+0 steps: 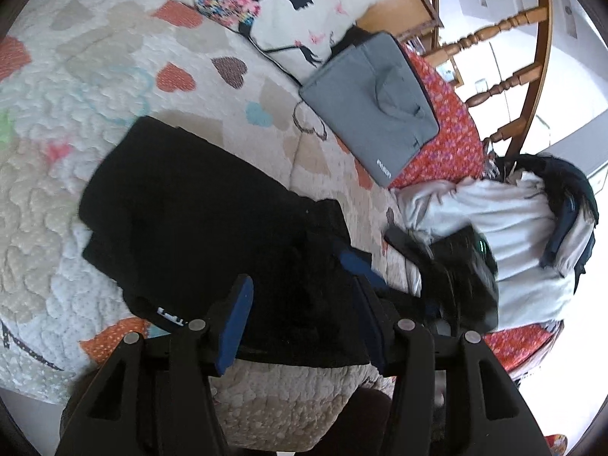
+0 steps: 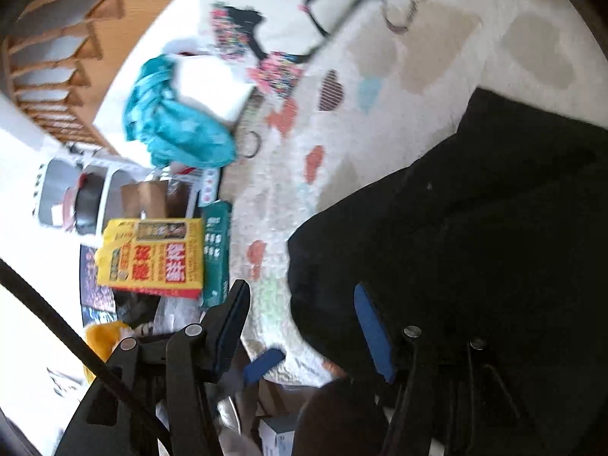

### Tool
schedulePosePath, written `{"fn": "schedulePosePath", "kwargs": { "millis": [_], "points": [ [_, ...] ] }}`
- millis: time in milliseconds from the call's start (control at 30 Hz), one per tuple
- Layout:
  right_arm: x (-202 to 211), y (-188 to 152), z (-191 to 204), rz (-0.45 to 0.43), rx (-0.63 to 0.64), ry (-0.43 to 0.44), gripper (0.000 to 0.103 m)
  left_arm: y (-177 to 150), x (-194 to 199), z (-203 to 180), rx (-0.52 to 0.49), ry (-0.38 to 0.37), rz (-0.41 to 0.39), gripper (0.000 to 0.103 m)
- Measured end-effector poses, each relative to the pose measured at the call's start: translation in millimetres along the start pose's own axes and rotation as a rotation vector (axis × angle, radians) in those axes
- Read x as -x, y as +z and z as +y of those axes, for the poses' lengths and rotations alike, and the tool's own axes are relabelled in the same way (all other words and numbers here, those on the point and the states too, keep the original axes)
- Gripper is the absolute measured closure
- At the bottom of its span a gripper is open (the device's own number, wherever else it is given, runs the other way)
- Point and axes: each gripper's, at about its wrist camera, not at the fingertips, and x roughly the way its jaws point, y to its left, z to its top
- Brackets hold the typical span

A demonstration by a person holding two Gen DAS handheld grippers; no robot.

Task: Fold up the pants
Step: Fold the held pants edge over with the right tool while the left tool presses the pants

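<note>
The black pants [image 1: 197, 220] lie folded in a compact stack on the heart-patterned quilt [image 1: 95, 87]; a white label shows at the near edge. My left gripper [image 1: 300, 315] is open just above the near edge of the stack, holding nothing. In the right wrist view the pants [image 2: 475, 228] fill the right side. My right gripper [image 2: 300, 319] is open over the pants' left edge and the quilt [image 2: 437, 38], holding nothing. The right gripper also shows in the left wrist view [image 1: 380, 250], at the pants' right side.
A grey laptop bag [image 1: 372, 114] and a printed pillow [image 1: 288, 11] lie beyond the pants. A pile of white and dark clothes [image 1: 513, 239] sits at the right, by a wooden chair [image 1: 505, 38]. A teal cloth [image 2: 174, 121] and boxes [image 2: 152, 254] lie left.
</note>
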Motion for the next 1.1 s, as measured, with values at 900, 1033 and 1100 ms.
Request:
{"fn": "schedulePosePath", "kwargs": {
  "millis": [900,1033,1100],
  "points": [
    [-17,33,-40,-0.067,-0.135,-0.239,0.038,-1,63,48,0.081,0.106,-0.125,0.046],
    [-16,30,-6,-0.025,-0.084,-0.216,0.037,0,55,84,0.177,0.134,-0.102,0.046],
    [-28,33,18,0.033,-0.03,-0.225,0.037,-1,49,95,0.21,0.111,-0.093,0.046]
  ]
}}
